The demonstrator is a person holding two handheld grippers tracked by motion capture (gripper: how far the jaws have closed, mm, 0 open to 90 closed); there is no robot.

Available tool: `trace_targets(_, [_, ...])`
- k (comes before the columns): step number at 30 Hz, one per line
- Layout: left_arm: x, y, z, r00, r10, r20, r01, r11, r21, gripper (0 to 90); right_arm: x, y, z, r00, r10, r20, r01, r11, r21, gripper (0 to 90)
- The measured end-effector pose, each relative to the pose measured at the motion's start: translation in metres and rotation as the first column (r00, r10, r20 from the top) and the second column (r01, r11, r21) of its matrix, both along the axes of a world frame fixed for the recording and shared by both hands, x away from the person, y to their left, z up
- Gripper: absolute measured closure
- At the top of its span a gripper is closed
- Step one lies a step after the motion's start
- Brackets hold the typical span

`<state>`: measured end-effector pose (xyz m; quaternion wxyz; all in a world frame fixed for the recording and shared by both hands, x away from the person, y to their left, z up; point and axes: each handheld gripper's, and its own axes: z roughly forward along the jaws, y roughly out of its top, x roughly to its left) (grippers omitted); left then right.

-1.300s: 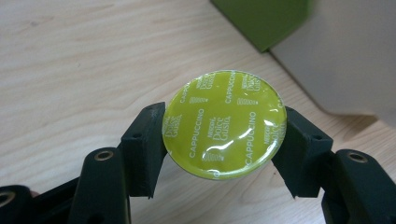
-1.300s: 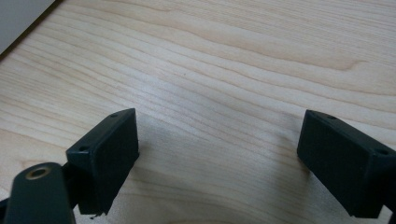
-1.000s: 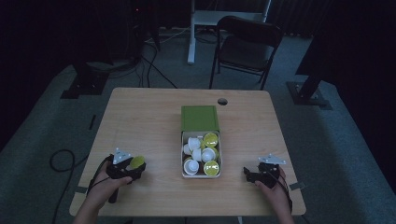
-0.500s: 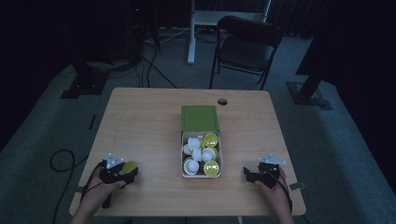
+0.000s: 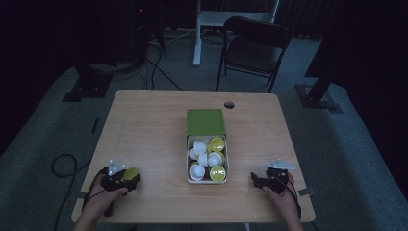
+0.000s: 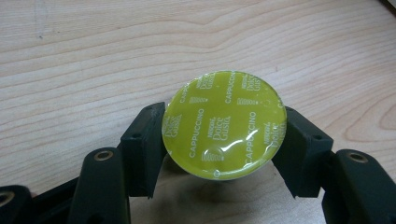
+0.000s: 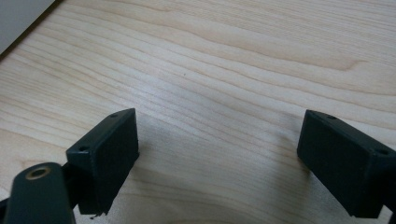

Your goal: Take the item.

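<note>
**Capsule carried out to the left edge, now low over the table**

My left gripper (image 5: 126, 177) sits near the table's (image 5: 154, 130) near-left corner, at about 8 o'clock from the box (image 5: 207, 166). Its jaws are clamped on a green-lidded Dolce Gusto cappuccino capsule (image 6: 224, 125), one pad on each side of the rim, foil lid facing the camera. In the left gripper view the wood grain lies close behind the capsule; I cannot tell whether its base touches the table.

My right gripper (image 5: 260, 181) rests at about 4 o'clock from the box, jaws spread wide with nothing but bare wood between them (image 7: 215, 154).

Against the earlier frames: a second ago my left gripper stood a little farther up the table and nearer the box, capsule lid tilted up. Since then it has drawn back toward my side and sunk lower. The right gripper has not shifted. The box, green lid (image 5: 206, 121) folded back at 12 o'clock, keeps the same load of white and green capsules.

Reading: this looks like unloading, one capsule out and about to be set down. Next call is letting go once it sits flat, so it doesn't roll.
</note>
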<state>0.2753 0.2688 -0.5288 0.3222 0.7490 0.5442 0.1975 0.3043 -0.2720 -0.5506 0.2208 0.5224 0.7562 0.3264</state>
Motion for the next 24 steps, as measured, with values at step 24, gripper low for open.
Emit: trace_targets(24, [-0.003, 0.002, 0.026, 0.9993, 0.001, 0.038, 0.002, 0.998, -0.063, 27.2, 0.0, 0.0, 0.0, 1.0, 0.0, 0.0, 0.0, 1.0, 0.0, 12.2])
